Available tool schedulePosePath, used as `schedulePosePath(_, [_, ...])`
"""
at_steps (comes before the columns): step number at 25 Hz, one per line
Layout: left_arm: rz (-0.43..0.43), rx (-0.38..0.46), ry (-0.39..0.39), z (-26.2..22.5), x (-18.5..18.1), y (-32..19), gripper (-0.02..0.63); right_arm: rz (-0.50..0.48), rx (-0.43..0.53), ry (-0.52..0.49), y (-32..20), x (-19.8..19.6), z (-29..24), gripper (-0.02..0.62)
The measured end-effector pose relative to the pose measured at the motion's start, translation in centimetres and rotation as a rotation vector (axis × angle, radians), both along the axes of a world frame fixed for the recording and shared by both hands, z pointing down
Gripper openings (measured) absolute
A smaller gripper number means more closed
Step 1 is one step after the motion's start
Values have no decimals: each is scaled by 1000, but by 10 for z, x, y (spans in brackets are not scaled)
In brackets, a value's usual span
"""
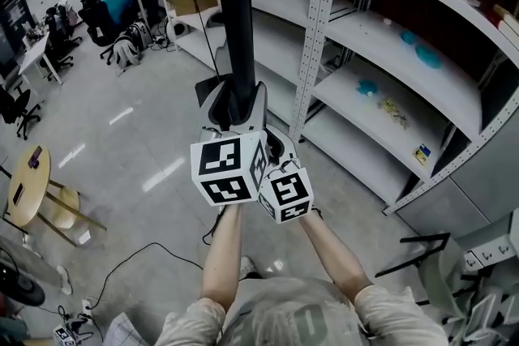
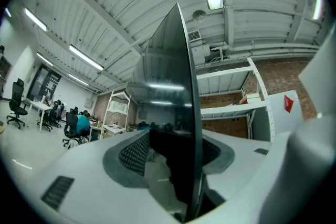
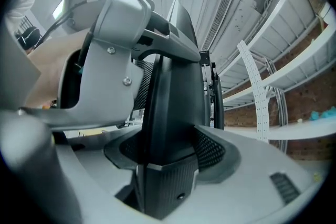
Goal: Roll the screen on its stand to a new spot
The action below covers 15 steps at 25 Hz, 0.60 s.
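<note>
2 bare forearms, the left (image 1: pixel 223 255) and the right (image 1: pixel 332 251), are seen stretched forward from the bottom of the head view, each ending in a hand-held gripper. 2 marker cubes are carried on top: a larger-looking left cube (image 1: pixel 229 168) and a right cube (image 1: pixel 285 193), set close side by side. Right gripper (image 3: pixel 167 165): its jaws are closed on the thick dark lower housing of the screen (image 1: pixel 233 12), and both mesh pads are pressed against it. Left gripper (image 2: pixel 176 165): it is placed just ahead of the right one, with its jaws set wide and clamped about the screen's edge, the thin panel rising between them. The screen is held upright and viewed edge-on as 1 tall black slab directly ahead of the person, just beside the perforated upright (image 1: pixel 312 36) of a white shelving unit (image 1: pixel 454 12). Grey polished floor (image 1: pixel 146 198) is crossed by 1 black cable (image 1: pixel 138 255) at lower left. 1 round wooden table (image 1: pixel 28 182) is placed at the left edge. 2 teal items (image 1: pixel 369 87) (image 1: pixel 427 54) are laid on the shelves to the right. At the far end, desks, dark office chairs (image 1: pixel 20 109) and 1 seated person in a teal top (image 1: pixel 120 2) are noted.
</note>
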<state>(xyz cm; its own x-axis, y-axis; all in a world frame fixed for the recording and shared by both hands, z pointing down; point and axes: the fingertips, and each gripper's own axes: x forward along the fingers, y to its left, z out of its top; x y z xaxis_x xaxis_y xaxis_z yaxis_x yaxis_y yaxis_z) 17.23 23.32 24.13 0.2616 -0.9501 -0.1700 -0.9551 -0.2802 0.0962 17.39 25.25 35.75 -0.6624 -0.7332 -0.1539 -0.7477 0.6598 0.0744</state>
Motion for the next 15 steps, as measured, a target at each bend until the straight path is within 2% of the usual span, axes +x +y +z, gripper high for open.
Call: schedulePosePath(15, [-9, 17, 1, -1, 130, 106, 249, -21, 22, -21, 106, 131, -2, 267])
